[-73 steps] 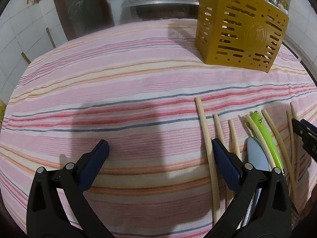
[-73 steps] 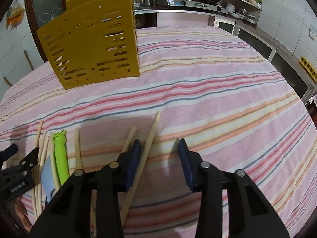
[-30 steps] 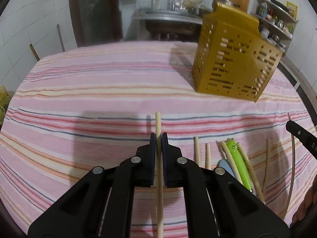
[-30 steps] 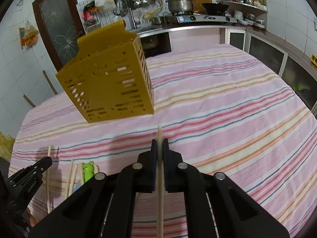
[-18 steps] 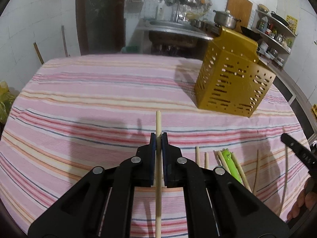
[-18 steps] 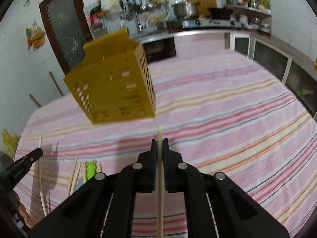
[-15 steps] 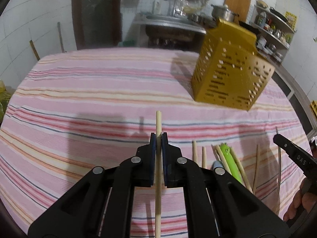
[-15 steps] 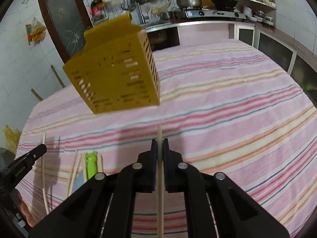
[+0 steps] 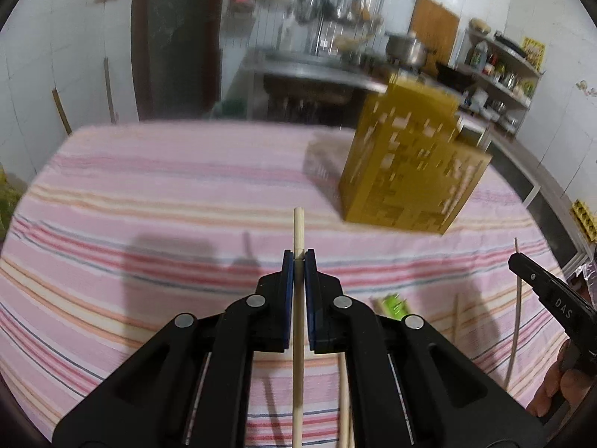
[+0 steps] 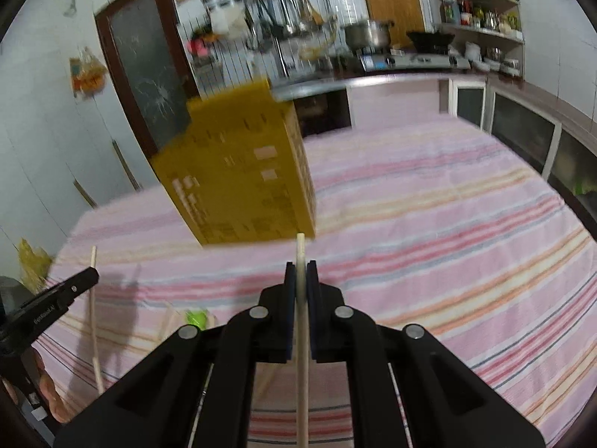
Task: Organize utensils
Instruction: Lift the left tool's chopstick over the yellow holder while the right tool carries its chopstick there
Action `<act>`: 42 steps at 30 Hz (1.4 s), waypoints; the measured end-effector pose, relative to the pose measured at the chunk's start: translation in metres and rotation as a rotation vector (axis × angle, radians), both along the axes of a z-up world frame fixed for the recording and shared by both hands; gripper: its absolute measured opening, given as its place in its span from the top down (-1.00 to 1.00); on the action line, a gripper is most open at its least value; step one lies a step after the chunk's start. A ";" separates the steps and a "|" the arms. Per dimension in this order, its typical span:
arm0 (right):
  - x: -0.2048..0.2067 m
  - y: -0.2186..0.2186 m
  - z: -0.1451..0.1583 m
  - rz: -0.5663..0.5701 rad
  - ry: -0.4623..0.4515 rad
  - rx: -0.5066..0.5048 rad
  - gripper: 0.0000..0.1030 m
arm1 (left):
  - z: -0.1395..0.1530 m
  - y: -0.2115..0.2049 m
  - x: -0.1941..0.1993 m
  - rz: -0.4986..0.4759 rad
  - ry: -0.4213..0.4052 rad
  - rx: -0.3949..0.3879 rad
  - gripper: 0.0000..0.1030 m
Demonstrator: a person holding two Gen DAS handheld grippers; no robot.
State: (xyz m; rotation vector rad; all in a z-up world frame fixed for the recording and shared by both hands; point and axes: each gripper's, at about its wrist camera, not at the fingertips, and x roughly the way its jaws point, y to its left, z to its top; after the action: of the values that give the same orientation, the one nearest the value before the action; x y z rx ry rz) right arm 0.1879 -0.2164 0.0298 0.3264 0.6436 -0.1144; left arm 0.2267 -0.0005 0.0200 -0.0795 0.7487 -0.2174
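My left gripper [image 9: 298, 261] is shut on a wooden chopstick [image 9: 298, 231] and holds it above the striped tablecloth [image 9: 149, 201]. My right gripper [image 10: 300, 272] is shut on another wooden chopstick [image 10: 300, 248], also lifted. A yellow slotted utensil holder [image 9: 410, 164] stands ahead and to the right in the left wrist view, and ahead and to the left in the right wrist view [image 10: 238, 175]. Several loose chopsticks [image 9: 456, 313] and a green frog-topped utensil [image 9: 393, 304] lie on the cloth below the grippers; the green utensil also shows in the right wrist view [image 10: 197, 317].
The table is covered by the pink striped cloth [image 10: 447, 224]. Behind it are a kitchen counter with a pot [image 10: 367, 35], a dish rack and shelves [image 10: 481, 11]. The other gripper shows at each view's edge, right gripper [image 9: 548, 298], left gripper [image 10: 48, 306].
Both grippers went from open at the table to shut on a chopstick each. They have since risen and tilted up, so the yellow holder sits higher and nearer the centre.
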 end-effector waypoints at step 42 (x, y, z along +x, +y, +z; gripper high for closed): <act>0.051 -0.013 0.170 -0.091 -0.669 -0.169 0.88 | 0.206 -0.064 0.019 -0.027 -0.645 -0.142 0.91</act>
State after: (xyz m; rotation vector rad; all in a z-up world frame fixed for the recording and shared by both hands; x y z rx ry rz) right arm 0.2390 -0.2290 0.1997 0.2105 -0.0445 -0.1362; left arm 0.2457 -0.0642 0.2264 -0.1261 0.0919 -0.3022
